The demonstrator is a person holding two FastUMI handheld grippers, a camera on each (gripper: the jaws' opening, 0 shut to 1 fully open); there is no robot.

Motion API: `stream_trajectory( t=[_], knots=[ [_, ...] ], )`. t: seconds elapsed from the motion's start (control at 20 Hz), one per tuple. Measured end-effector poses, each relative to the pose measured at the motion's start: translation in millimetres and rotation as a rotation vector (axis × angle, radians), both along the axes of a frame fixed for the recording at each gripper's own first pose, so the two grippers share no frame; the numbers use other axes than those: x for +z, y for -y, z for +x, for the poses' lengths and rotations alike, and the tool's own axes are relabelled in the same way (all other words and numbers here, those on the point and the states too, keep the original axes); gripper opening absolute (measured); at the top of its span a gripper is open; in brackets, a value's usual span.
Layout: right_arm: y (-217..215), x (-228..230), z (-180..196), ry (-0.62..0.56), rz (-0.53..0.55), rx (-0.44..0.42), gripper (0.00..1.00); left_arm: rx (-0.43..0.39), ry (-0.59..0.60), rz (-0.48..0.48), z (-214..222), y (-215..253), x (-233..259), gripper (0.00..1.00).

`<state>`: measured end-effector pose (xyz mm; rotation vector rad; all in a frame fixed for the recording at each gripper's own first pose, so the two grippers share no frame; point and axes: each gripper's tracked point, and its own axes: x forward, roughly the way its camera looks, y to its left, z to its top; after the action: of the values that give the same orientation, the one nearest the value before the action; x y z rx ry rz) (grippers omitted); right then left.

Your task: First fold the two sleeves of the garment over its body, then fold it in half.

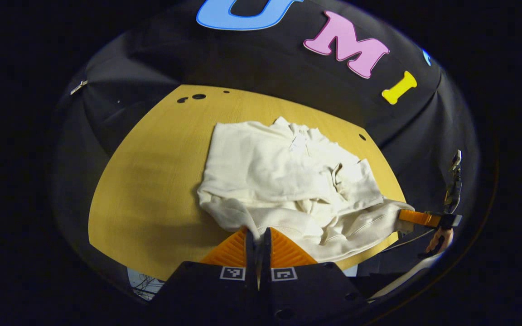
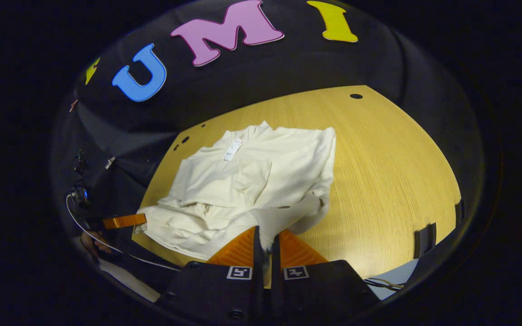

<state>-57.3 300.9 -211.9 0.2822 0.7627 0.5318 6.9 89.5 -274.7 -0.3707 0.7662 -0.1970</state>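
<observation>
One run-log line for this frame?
garment: sleeves folded, on table | left gripper: shut on hem | right gripper: shut on hem

— What colour is the garment (image 1: 283, 181)?

— It is cream, almost off-white, one plain colour with no print. Near the collar there is a small white tag (image 2: 232, 149).

— And the table (image 2: 392, 181) under it?

— A warm yellow wood tone with a fine straight grain. It has some small dark round holes near the far edge.

— The wall behind?

— Black cloth (image 1: 252, 59), plain.

— Anything with a pattern?

— Yes. The left gripper (image 1: 257, 240) has a black body with two small square markers, black-and-white, blocky. The right gripper (image 2: 266, 240) has the same black body and the same kind of markers.
</observation>
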Motion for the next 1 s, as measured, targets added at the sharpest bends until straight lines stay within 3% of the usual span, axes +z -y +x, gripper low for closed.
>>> stream_trajectory(
  t=[0.35,0.75,1.0],
  knots=[
    [-11.7,32.9,61.1,0.033,0.101,-0.091,0.1,0.064,0.046,-0.048,53.6,-3.8,25.3,0.06],
    [-22.6,32.5,127.2,0.025,0.142,-0.152,0.1,0.141,0.033,-0.094,116.2,-12.4,34.0,0.06],
    [-33.8,15.1,171.3,0.018,0.127,-0.156,0.1,0.152,0.008,-0.05,164.5,-10.4,20.5,0.07]
  ],
)
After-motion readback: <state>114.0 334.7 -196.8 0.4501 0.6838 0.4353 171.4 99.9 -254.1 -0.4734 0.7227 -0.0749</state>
